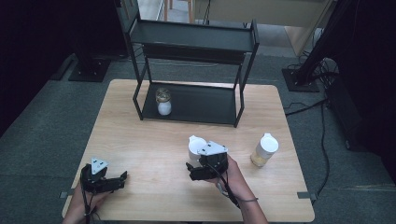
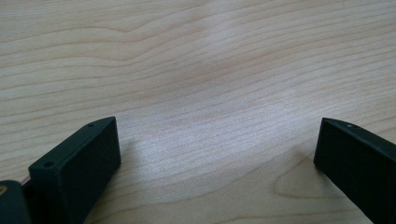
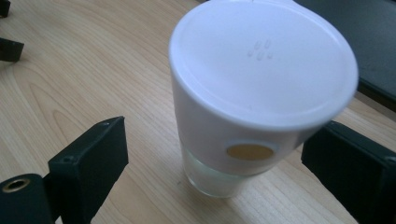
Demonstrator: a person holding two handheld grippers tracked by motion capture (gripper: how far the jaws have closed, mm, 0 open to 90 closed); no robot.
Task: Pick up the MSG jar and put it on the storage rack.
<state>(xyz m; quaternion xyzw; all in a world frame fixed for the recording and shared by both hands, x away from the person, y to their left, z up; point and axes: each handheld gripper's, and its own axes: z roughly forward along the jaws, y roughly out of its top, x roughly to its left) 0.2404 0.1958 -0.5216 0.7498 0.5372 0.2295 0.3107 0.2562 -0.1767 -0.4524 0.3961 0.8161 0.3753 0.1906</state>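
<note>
- White-lidded jar (image 3: 252, 107) stands upright on the wooden table (image 1: 140, 154), in front of the black shelf rack (image 1: 194, 70).
- The right gripper view shows a small tan dot on its lid's skirt; no writing is readable.
- Right gripper (image 1: 198, 161) has its jaws apart, the jar between them, untouched.
- Left gripper (image 1: 116, 179) gapes over bare wood, far left of the rack.

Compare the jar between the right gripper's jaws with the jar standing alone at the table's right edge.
The near jar stands between the open jaws of the right hand-held gripper; the far jar stands alone, with nothing near it. The near jar's glass base looks clear or white, while the far jar holds something yellowish-tan in its lower part. Both are upright on the table and both carry a wide white lid.
</note>
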